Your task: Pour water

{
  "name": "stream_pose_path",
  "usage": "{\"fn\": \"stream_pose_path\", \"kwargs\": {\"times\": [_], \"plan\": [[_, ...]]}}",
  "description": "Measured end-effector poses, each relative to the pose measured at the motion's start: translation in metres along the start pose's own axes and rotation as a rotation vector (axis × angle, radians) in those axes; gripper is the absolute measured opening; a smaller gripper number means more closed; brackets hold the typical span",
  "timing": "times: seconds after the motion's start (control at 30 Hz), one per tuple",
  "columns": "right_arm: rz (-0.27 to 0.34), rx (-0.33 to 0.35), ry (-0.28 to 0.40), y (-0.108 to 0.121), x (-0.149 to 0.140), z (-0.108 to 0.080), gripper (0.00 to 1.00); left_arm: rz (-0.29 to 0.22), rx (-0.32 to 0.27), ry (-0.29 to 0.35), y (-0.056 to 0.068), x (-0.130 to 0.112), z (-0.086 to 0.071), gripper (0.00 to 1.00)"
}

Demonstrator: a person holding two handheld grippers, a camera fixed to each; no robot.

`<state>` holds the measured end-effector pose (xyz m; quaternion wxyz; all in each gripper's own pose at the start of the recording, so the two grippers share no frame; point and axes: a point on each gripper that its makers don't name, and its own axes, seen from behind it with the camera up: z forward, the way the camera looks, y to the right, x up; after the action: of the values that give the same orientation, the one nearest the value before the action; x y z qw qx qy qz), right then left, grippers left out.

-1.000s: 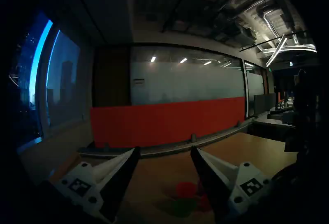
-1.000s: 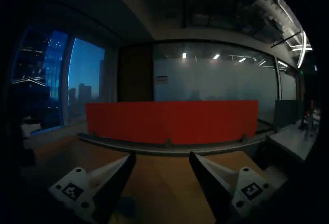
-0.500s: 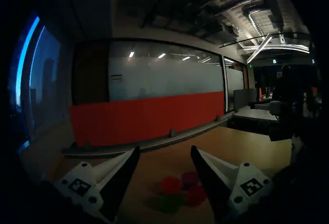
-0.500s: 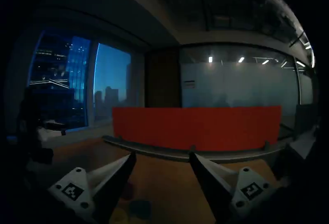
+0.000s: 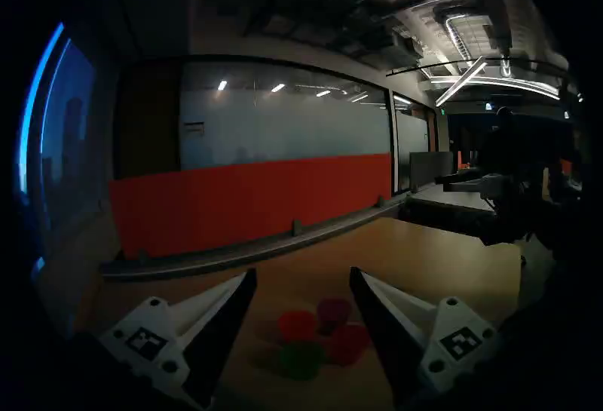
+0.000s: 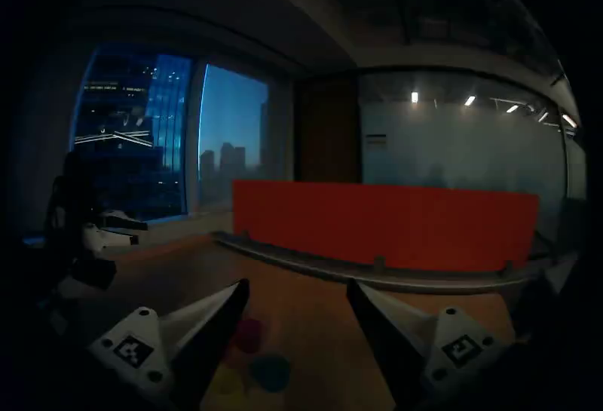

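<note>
As left tool (image 5: 302, 270) and right tool (image 6: 297, 282) hover level, both gape empty.
Coloured cups (image 5: 300, 326) sit on the table (image 5: 422, 253) below.

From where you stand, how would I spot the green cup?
Find the long red divider along the wooden table's far edge. Nearer on the table, seen between the left gripper's open fingers, sits a cluster of small cups. The green cup is the nearest; the others are red or purplish.

The left gripper (image 5: 302, 271) and right gripper (image 6: 297, 283) each have white wedge-shaped mounts, dark pointed fingers (image 5: 218, 328), square black-and-white markers (image 5: 146, 341) and small screws (image 5: 154, 302).
</note>
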<state>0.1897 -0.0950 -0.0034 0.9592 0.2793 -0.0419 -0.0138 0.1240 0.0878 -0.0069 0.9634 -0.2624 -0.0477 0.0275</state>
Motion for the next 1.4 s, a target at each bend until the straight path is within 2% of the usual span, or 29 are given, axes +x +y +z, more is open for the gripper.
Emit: {"fn": "stream_pose_path", "kwargs": {"times": [0.47,0.97,1.4], "plan": [[-0.067,0.093,-0.13,-0.013,-0.031,0.012,1.0,0.022,-0.028,-0.089,-0.005,-0.03,0.007,0.91],[-0.08,0.156,-0.273,-0.017,-0.09,0.019,0.99,0.021,-0.051,-0.197,-0.009,-0.086,0.012,0.91],[-0.086,0.198,-0.367,-0.022,-0.14,0.03,0.99,0.005,-0.076,-0.292,-0.004,-0.136,0.02,0.91]]}}
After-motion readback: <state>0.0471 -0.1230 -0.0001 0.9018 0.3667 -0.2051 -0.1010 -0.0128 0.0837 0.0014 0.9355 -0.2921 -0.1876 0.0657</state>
